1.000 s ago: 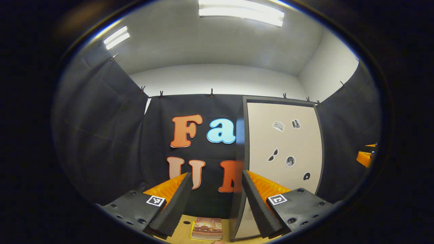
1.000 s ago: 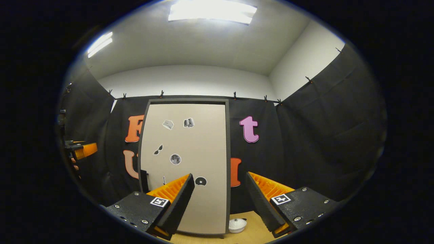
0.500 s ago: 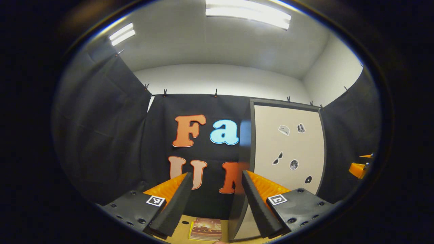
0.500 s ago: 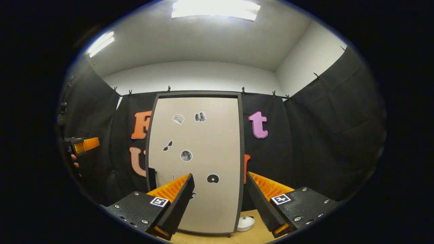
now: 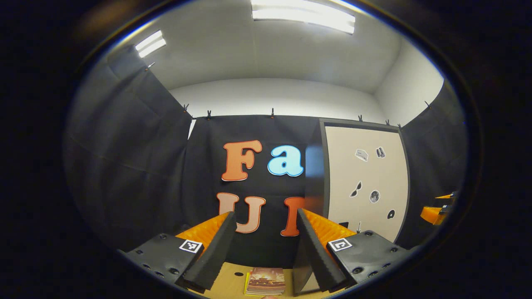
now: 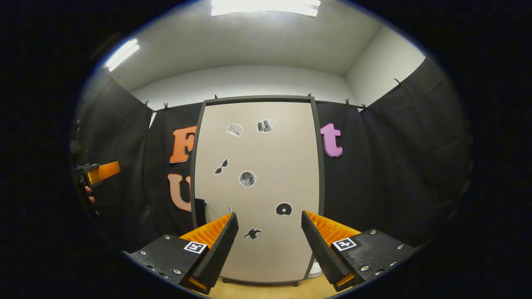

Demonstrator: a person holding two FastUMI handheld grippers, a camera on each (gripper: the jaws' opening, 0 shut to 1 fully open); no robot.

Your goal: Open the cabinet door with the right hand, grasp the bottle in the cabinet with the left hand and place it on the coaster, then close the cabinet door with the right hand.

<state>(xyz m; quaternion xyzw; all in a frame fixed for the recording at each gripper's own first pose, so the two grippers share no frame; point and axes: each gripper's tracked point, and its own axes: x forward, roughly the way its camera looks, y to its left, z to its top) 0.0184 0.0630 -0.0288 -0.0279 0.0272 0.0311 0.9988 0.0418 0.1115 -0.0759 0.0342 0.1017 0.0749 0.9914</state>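
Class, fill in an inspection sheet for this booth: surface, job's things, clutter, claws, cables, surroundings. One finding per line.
Surface: wooden tabletop, partly visible.
Job's things: cabinet door shut, stickers on it, dark handle at its left edge; bottle and coaster nothing seen.
Clutter: book lying flat on the tabletop; white object right of the cabinet, too hidden to identify.
Claws: left claw open, empty; right claw open, empty, facing the door.
Cables: nothing seen.
Surroundings: black cloth clipped up, ceiling lights on.
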